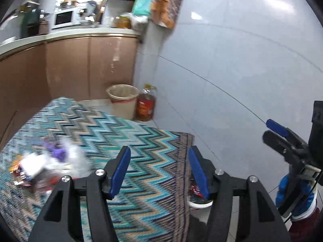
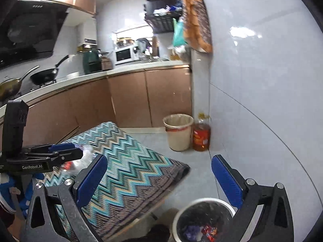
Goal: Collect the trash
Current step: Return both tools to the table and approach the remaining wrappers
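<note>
A: Starting at the left of the zigzag cloth on the table, what's there?

B: A blurred heap of trash lies on the cloth's left part: white and clear crumpled plastic, something purple, red and orange wrappers. From the right wrist view the same pile sits on the cloth just past the left gripper.

A: And the left gripper?

B: The left gripper hangs above the cloth's near right part, its blue pads spread wide with nothing between them. The heap is off to its left, not touching it.

A: Beyond the cloth's right edge?

B: Low beside that edge stands a black-lined bin with a white rim; inside are a purple scrap and red wrappers. The left wrist view shows only a sliver of it behind a finger.

A: The right gripper?

B: The right gripper is held wide too, empty, one pad over the cloth's right side, the other above the bin. Past the cloth's far corner, against the wall, stand a beige bin and an oil bottle, touching or nearly so
</note>
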`<state>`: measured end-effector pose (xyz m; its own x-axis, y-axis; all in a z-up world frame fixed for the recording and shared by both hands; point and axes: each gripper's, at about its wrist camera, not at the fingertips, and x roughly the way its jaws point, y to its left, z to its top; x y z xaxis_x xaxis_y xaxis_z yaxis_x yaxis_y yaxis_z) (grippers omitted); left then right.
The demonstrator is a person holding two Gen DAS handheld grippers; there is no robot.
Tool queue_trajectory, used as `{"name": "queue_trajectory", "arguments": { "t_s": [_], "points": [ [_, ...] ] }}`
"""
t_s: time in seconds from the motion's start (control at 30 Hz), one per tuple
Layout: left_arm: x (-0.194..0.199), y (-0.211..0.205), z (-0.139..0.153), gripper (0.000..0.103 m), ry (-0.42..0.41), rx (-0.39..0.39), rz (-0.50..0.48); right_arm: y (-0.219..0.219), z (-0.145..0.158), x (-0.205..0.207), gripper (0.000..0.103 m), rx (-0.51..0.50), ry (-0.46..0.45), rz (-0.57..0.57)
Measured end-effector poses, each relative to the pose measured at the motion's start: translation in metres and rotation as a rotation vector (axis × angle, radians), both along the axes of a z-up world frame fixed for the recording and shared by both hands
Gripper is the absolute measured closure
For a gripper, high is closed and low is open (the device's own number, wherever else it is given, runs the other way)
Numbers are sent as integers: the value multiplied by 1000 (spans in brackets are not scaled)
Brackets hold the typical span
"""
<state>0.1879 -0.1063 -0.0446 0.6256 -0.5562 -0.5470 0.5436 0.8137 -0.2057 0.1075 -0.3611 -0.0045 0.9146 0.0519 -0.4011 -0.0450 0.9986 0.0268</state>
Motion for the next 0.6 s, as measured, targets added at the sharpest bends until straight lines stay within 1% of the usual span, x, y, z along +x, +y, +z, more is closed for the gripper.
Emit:
{"name": "queue_trajectory", "arguments": {
  "t_s": [0.13, 0.27, 0.47, 0.6],
  "points": [
    [-3, 53, 6, 45, -16, -7, 84, 30, 9, 3, 0, 22, -2, 66],
    [-6, 111, 5, 45, -24, 5, 177, 66, 9, 8, 0, -4, 9, 141],
    [-8, 192, -6, 45, -11, 16, 320, 113, -6, 22, 0, -18, 58, 255],
    [-6, 239, -21, 45, 38, -10, 402, 139, -22, 31, 0, -25, 99, 318]
  ]
}}
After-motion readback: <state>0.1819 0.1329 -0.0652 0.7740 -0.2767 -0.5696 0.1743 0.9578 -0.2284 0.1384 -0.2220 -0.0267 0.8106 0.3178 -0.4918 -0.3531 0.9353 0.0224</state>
